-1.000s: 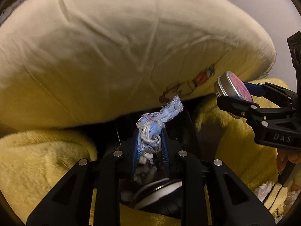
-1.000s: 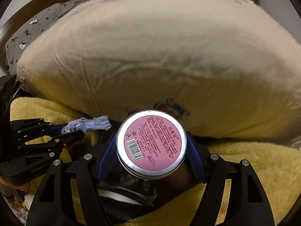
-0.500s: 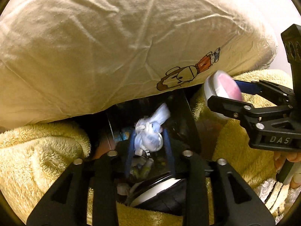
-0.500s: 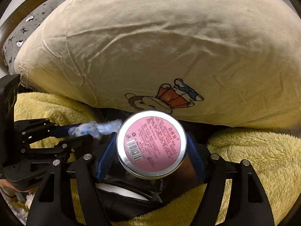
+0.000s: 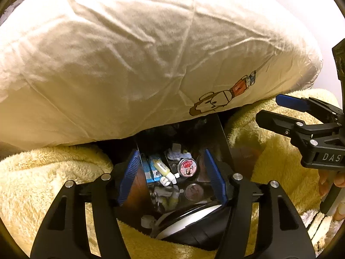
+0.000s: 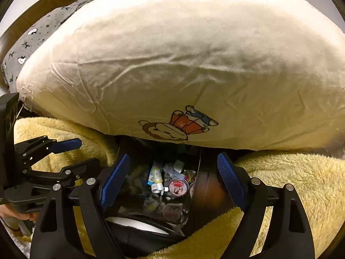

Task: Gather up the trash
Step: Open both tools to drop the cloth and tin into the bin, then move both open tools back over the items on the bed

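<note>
Both tools hang over the dark trash bin [image 5: 224, 133], which sits wedged between the yellow fleece blanket [image 5: 43, 177] and the cream pillow [image 5: 138, 60]. Left tool [image 5: 171, 178] and right tool [image 6: 173, 180] have just been opening; the jaws of each stand wide with nothing between the blue pads. Inside the bin lies the round tin [image 5: 187, 167], face up with its pink picture label, beside a small pale-yellow squeeze bottle [image 5: 165, 170] and blue-and-white cartons; behind the tin, a crumpled bluish-white wad [image 5: 175, 155]. The tin looks stiff, light and smooth-walled, best taken across its rim; the wad would be soft and crush to any pinch. Readable writing: "DAS" on the right tool's body in the left view. The tin's label is too small to read.
</note>
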`<state>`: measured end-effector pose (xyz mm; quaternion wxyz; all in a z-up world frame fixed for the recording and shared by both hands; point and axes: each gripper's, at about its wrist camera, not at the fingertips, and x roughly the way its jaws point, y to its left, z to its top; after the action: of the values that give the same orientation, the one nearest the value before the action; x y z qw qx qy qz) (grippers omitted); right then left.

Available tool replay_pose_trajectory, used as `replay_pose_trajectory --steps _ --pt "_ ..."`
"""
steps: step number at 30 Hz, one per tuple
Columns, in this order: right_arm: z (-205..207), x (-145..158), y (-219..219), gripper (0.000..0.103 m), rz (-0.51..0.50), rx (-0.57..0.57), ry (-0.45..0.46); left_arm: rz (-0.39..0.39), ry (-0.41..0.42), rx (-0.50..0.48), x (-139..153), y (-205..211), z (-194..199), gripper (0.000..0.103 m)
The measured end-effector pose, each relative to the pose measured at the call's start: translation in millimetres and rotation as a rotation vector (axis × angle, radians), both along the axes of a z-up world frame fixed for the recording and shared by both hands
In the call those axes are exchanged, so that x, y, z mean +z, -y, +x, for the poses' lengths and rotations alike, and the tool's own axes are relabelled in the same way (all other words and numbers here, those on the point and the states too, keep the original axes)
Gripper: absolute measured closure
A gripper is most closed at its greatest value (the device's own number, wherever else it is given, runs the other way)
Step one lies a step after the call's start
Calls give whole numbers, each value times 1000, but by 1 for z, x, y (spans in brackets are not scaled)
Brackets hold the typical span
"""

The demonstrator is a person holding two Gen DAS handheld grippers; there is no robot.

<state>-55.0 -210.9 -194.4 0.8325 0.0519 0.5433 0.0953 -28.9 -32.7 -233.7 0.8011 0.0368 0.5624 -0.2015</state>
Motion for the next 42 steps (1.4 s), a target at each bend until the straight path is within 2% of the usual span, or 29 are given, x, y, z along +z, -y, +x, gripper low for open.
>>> replay_pose_trajectory --steps 4,11,17,25,28,32,36,42 --pt "0 20 6 19 -17 -5 60 0 50 10 21 -9 0 45" --pt "16 66 18 19 -56 -41 195 18 192 40 68 -21 15 40" --pt "51 108 31 19 -101 -80 317 39 314 85 107 -29 41 40" --pt "116 145 23 19 -66 -50 399 23 440 154 148 -47 96 38" --pt "148 150 11 19 -44 -22 403 17 467 162 159 -52 122 38" --pt "200 147 -6 19 -50 -10 398 38 500 168 166 -55 152 28" --pt "243 135 -19 19 -36 -3 360 41 480 183 165 -61 186 27" --pt "294 111 -38 20 -69 19 293 50 455 205 160 -65 222 27"
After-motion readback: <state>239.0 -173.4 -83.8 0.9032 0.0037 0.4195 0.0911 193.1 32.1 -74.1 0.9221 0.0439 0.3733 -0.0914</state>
